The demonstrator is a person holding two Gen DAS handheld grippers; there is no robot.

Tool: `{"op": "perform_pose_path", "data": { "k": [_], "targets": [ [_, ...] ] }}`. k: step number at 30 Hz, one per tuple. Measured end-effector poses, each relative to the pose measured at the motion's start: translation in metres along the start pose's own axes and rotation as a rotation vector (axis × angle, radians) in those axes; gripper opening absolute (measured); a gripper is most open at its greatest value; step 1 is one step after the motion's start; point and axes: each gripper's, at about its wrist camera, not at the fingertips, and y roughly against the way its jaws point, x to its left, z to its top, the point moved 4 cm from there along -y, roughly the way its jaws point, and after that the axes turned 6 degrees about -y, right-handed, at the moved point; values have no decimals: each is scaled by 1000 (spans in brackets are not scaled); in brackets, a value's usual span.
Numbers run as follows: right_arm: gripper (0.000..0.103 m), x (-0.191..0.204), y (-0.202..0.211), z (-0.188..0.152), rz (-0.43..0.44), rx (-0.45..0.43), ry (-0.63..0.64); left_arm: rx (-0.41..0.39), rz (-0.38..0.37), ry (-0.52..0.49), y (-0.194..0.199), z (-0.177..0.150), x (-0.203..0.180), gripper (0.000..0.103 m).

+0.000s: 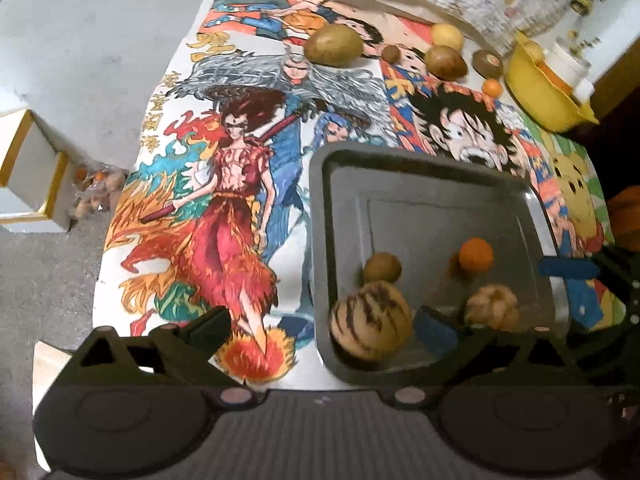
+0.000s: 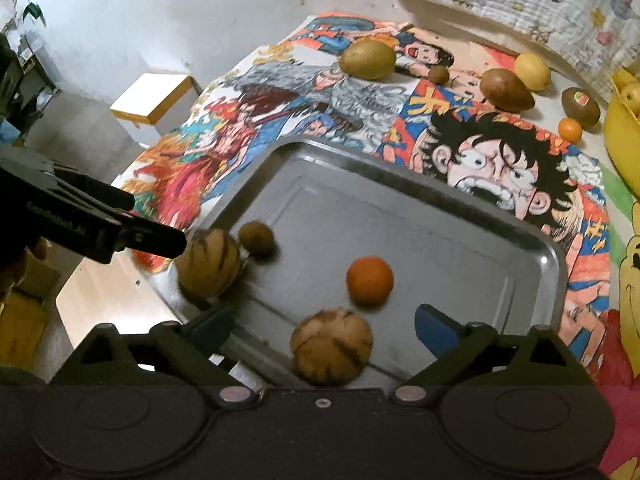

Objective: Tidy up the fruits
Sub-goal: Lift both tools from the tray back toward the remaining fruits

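A grey metal tray (image 1: 424, 172) (image 2: 400, 200) lies on a cartoon-printed cloth. In it are a striped melon (image 1: 372, 322) (image 2: 208, 266), a small brown fruit (image 1: 382, 267) (image 2: 257, 239), an orange (image 1: 476, 255) (image 2: 369, 275) and a tan ribbed fruit (image 1: 492, 307) (image 2: 331, 346). My left gripper (image 1: 324, 326) is open, its fingers either side of the striped melon at the tray's near corner. My right gripper (image 2: 324, 320) is open above the tan ribbed fruit. The left gripper's finger (image 2: 152, 240) shows beside the melon in the right wrist view.
At the far end of the cloth lie a green mango (image 1: 333, 45) (image 2: 368, 60), a brown mango (image 2: 506, 90), a lemon (image 2: 532, 71), a kiwi (image 2: 580, 106) and a small orange (image 2: 570, 130). A yellow bowl (image 1: 544, 92) stands at the far right. A white box (image 1: 28, 172) sits on the floor.
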Motion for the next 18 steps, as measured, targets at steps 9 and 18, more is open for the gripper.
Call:
{"op": "perform_pose_path", "data": {
  "k": [9,18],
  "targets": [
    [102,6,5,-18,-54,50,-18,18,-90,-198,5,-25,-29,102],
    [102,-12,11,-24,-164,61,-53,80,-58,-209,-2,-31,-28,103]
  ]
}}
